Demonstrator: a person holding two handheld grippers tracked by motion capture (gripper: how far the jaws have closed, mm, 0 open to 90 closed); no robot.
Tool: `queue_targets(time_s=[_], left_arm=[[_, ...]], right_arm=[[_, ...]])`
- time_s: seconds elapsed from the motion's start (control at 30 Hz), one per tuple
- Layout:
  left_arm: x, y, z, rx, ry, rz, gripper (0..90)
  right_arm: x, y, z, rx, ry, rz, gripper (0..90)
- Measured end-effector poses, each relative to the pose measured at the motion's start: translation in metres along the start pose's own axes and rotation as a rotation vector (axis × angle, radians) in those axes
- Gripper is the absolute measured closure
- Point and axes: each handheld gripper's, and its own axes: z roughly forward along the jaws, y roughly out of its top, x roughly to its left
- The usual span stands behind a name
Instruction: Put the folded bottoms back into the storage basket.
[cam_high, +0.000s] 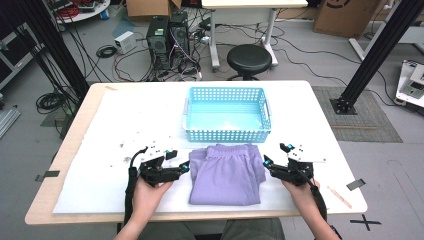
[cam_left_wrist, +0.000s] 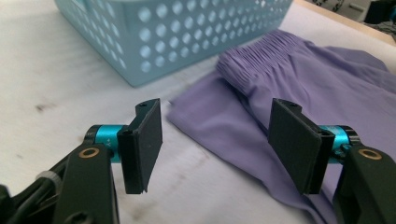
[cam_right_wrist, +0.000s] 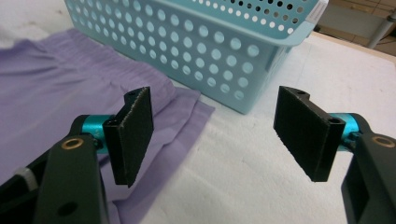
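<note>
No readable writing or brand marks anywhere on basket (cam_high: 227, 112), shorts (cam_high: 226, 172) or grippers. Left gripper (cam_high: 186, 166) held low over table (cam_high: 125, 115), just beside left edge of shorts, aimed toward right side of high view; jaws wide apart, nothing between pads, in left gripper view framing the shorts' near edge (cam_left_wrist: 224, 126) without touching. Right gripper (cam_high: 266, 162) mirrored just beside right edge of shorts, aimed toward left side; jaws spread wide, empty, one pad (cam_right_wrist: 133, 133) hanging above the purple cloth (cam_right_wrist: 56, 79). Forearms entering from bottom, each hand wrapped round its gripper body. Shorts folded, lying flat near front edge of table, between both grippers, just in front of basket; long axis running front to back, gathered waistband (cam_left_wrist: 261, 51) toward basket, nearly touching its wall (cam_right_wrist: 196, 51).
</note>
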Motion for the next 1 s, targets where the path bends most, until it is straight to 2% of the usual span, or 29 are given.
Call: queue_targets(time_s=[0.1,0.37,0.57,0.73,0.77,0.83,0.9,1.0], left_arm=[[-0.007,-0.003,0.002,0.026,-0.022,-0.027,35.4],[-0.017,-0.013,0.005,0.091,-0.069,-0.151,34.0],[-0.028,-0.016,0.011,0.129,-0.113,-0.177,33.6],[-0.028,-0.018,0.020,0.183,-0.087,-0.184,33.7],[-0.028,-0.018,0.020,0.179,-0.078,-0.182,35.1],[-0.027,-0.018,0.019,0.181,-0.080,-0.185,39.0],[-0.026,-0.018,0.019,0.180,-0.083,-0.191,39.2],[-0.028,-0.018,0.020,0.181,-0.066,-0.174,39.5]], right_arm=[[0.001,-0.002,0.000,0.006,-0.022,-0.045,29.5],[0.003,-0.002,-0.001,0.018,0.010,-0.005,29.1],[0.009,-0.001,-0.003,0.038,0.066,0.073,21.6],[0.019,-0.001,-0.002,0.055,0.111,0.077,20.4],[0.020,-0.001,-0.001,0.064,0.119,0.079,20.0],[0.022,-0.001,0.001,0.085,0.143,0.104,19.9],[0.021,-0.001,0.003,0.126,0.177,0.142,19.9],[0.021,-0.003,0.008,0.175,0.184,0.174,19.8]])
